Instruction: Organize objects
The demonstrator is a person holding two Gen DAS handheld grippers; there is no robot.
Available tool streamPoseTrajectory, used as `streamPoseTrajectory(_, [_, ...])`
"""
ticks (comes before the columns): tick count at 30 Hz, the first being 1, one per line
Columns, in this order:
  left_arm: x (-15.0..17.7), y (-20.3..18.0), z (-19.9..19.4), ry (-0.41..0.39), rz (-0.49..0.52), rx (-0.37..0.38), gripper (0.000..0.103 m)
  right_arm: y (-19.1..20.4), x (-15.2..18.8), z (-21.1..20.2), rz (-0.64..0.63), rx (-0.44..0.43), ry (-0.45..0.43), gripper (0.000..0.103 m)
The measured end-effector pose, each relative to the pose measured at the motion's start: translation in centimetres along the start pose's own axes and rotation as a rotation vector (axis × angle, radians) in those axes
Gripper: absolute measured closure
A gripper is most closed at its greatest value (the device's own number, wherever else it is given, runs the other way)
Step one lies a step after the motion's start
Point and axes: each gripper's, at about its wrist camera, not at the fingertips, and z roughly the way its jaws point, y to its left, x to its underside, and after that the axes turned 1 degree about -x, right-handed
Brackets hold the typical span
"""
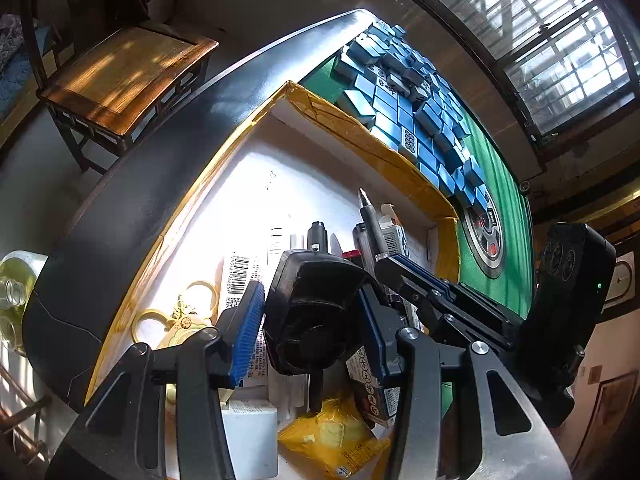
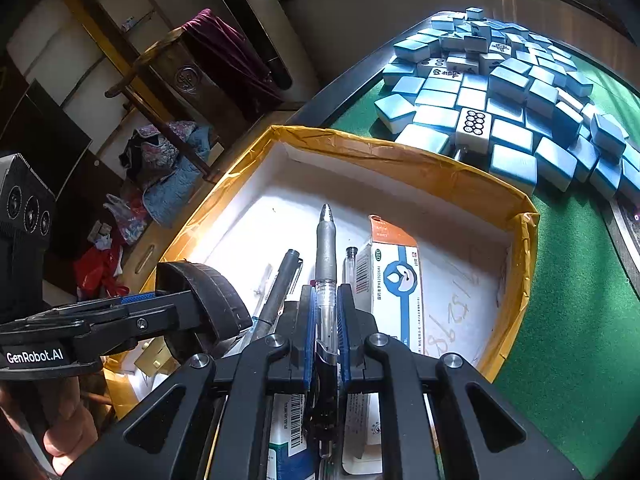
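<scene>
Green felt covers the mahjong table, where a shallow box with yellow-taped rims sits beside a heap of blue-backed tiles.

From the left wrist view, yellow scissors lie near the box's left rim, partly hidden behind the left gripper. Its fingers pinch a black rounded object whose identity is hard to make out; it blocks much of the box floor. Below it a yellow packet shows, cut off by the gripper frame.

From the right wrist view, a dark pen lies on the box floor, its lower end hidden. The right gripper is clamped on a clear pen with a grey grip, held above the box middle, tip toward the far rim. A white medicine carton lies just to its right, its lower end covered.
</scene>
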Motion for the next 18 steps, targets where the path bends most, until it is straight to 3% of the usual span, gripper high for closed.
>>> streamPoseTrajectory(5, [0.2,-0.1,0.2,-0.011,0.014,-0.019,0.058,0.2,0.0,0.6,-0.004,0.011,0.015,0.093])
streamPoseTrajectory(13, [1.2,-0.2,-0.3,-0.084,0.036,-0.119,0.057,-0.1,0.3,0.2,0.039,0.023,0.002,0.091])
streamPoseTrajectory(14, [1.5,-0.3,-0.5,-0.103,0.043,-0.140,0.057,-0.1,0.4,-0.1,0.046,0.019,-0.001,0.089])
streamPoseTrajectory(16, [2.4,-0.8,-1.3,-0.166,0.068,-0.183,0.048,0.3,0.7,-0.9,0.049,0.019,-0.022,0.073])
streamPoseTrajectory(18, [3.4,-1.3,-2.3,-0.232,0.090,-0.218,0.043,0.9,1.2,-2.4,0.040,0.027,-0.069,0.063])
